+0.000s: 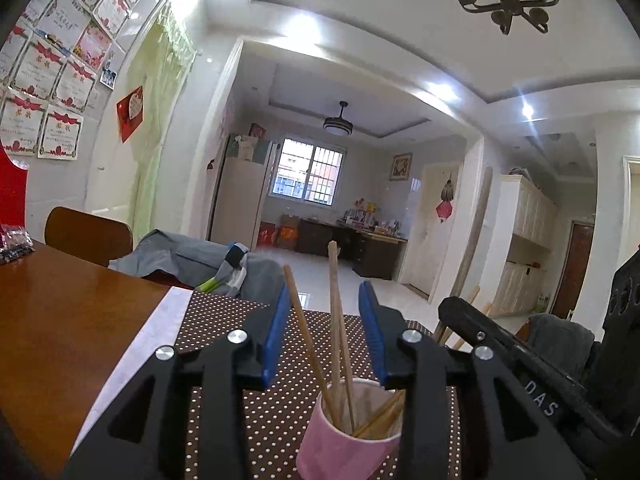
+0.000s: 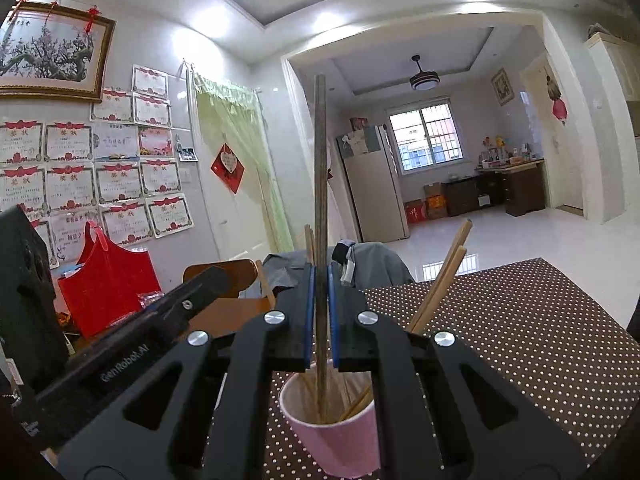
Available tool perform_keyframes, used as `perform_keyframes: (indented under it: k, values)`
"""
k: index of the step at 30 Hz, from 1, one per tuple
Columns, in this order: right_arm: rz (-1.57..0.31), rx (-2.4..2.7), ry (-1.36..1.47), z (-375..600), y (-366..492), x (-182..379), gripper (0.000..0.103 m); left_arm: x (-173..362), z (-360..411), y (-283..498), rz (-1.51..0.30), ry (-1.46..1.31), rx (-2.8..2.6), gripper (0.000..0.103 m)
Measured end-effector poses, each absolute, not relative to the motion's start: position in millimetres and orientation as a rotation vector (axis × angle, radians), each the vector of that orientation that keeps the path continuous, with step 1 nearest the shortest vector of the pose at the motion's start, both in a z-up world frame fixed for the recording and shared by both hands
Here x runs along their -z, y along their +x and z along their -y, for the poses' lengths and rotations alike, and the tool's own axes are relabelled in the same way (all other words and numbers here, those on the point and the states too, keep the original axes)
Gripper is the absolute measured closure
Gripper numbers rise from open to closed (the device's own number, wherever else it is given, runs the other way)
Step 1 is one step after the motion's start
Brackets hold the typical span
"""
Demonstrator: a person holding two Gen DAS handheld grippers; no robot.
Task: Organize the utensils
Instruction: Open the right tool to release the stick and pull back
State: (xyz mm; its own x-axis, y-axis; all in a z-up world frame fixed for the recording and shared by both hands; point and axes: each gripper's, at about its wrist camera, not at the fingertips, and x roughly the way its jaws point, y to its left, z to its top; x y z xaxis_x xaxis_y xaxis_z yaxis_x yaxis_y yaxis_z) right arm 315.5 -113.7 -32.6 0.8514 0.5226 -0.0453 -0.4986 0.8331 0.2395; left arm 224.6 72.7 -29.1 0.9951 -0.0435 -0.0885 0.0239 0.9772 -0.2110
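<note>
My left gripper [image 1: 326,316] is black with blue pads [image 1: 276,332], as is my right gripper [image 2: 321,308]. At six o'clock stands the pink paper cup [image 2: 340,446], white inside, holding pale tan wooden chopsticks [image 1: 308,340]; one dark brown chopstick [image 2: 320,184] points to twelve. Beneath lies a brown white-dotted tablecloth [image 2: 520,340] on the glossy reddish-brown wooden table [image 1: 68,320].

A brown dotted mat [image 2: 520,340] covers the near right part of the wooden table [image 1: 60,320], and a red bag [image 2: 106,280] stands at the table's far left edge by the wall. Past the far edge, grey clothing [image 1: 188,258] drapes over a chair, beside another brown chair back [image 1: 88,234]. Certificates [image 2: 80,172] and 1 framed blossom picture [image 2: 52,50] hang on the wall, beside a green curtain [image 2: 240,152].
</note>
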Motion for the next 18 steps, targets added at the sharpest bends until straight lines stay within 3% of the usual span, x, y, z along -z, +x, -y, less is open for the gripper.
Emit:
perform_keyframes:
  k: [10,12,13,18]
  values:
    - [-0.17,-0.518,0.179,105.4,308.2,41.8,0.096,21.5,-73.3,197.3,-0.093,-0.167,-0.002,0.064]
    - [-0.188,-0.511,0.168,103.1,308.1,45.4,0.096,19.6,-72.7,192.6,-0.094,-0.157,-0.006,0.06]
    - [-0.202,-0.508,0.163,101.5,309.3,47.5,0.096,18.6,-72.2,190.1,-0.095,-0.149,-0.011,0.052]
    - [-0.27,-0.496,0.156,96.5,315.4,59.0,0.096,16.3,-68.2,184.9,-0.116,-0.104,-0.023,0.051]
